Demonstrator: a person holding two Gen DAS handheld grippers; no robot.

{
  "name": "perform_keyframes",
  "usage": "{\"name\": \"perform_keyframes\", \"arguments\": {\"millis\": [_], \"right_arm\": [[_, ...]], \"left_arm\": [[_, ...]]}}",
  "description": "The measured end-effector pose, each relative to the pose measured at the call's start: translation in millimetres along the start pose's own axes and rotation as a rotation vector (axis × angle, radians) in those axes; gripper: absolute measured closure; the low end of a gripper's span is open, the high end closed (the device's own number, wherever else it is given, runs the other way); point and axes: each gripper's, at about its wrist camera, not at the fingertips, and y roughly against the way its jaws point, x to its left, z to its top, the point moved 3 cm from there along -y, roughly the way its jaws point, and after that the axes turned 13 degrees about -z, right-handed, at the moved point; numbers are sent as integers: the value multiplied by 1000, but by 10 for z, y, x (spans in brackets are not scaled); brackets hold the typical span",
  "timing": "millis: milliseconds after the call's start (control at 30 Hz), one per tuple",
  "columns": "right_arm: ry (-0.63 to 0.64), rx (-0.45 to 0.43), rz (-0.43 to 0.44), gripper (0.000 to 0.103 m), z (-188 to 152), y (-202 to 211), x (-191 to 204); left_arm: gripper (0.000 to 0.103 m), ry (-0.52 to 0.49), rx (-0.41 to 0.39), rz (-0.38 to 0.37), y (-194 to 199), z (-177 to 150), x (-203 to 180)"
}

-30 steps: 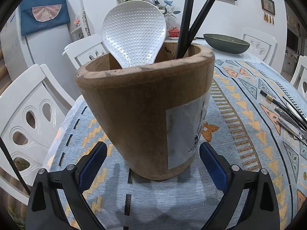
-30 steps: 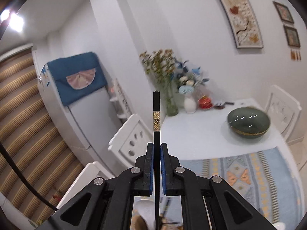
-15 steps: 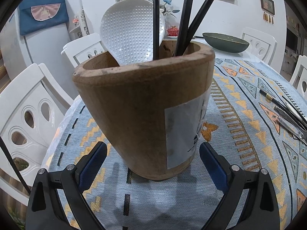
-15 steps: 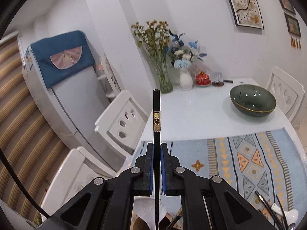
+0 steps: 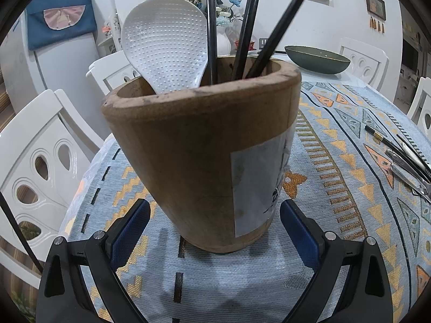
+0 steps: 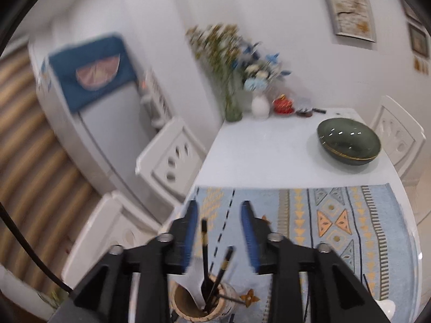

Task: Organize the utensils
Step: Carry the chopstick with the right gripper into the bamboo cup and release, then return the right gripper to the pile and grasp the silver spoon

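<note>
A brown wooden utensil holder (image 5: 199,156) stands upright on the patterned cloth, holding a white dotted rice paddle (image 5: 164,43) and three black chopsticks. My left gripper (image 5: 215,231) is open, one blue pad on each side of the holder's base, not pressing it. In the right wrist view my right gripper (image 6: 219,228) hovers above the holder (image 6: 199,306). Its jaws have just been opening. The gold-banded chopstick (image 6: 204,242) stands in the holder, rising between them near the left pad, with no grip on it. That chopstick (image 5: 211,27) stands beside the paddle.
Several loose utensils (image 5: 398,156) lie on the cloth at the right. A dark green bowl (image 6: 348,141) sits on the bare white table (image 6: 258,156) beyond the cloth, with flower vases (image 6: 260,105) by the wall. White chairs (image 5: 35,167) stand along both sides.
The right gripper lowered the gold-banded chopstick into the holder and opened, letting it go. The chopstick now stands there as the third one. The left gripper and the holder have not moved.
</note>
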Motion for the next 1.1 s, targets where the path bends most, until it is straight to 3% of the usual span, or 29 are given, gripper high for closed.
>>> {"name": "perform_keyframes", "arguments": {"millis": [267,400,467,567,667,833,933,1100], "right_arm": [[-132,-151,-120,65,374,657,-883],[-132,-105,-222,64,316,628,-1232],[-110,0,-236,64,180,424,-1377],[-23,283,-252,64,-179,-133,-1520],[1,495,-325,68,-694,-657,-1699],[-19,652,-402,83,-1245,-1060,-2026],[-44,691,-452,83,-1349,-1129,-2319],[-114,829,-438,83,-1621,-1263,-2737]], "left_arm": [[6,6,-3,-4,12,5,19],[6,11,0,-4,10,11,45],[6,9,0,-4,10,12,50],[6,7,2,-6,5,14,54],[6,16,5,-7,-6,15,77],[6,17,7,-6,-15,18,84],[6,15,6,-6,-10,10,80],[6,17,12,-7,-20,3,72]]}}
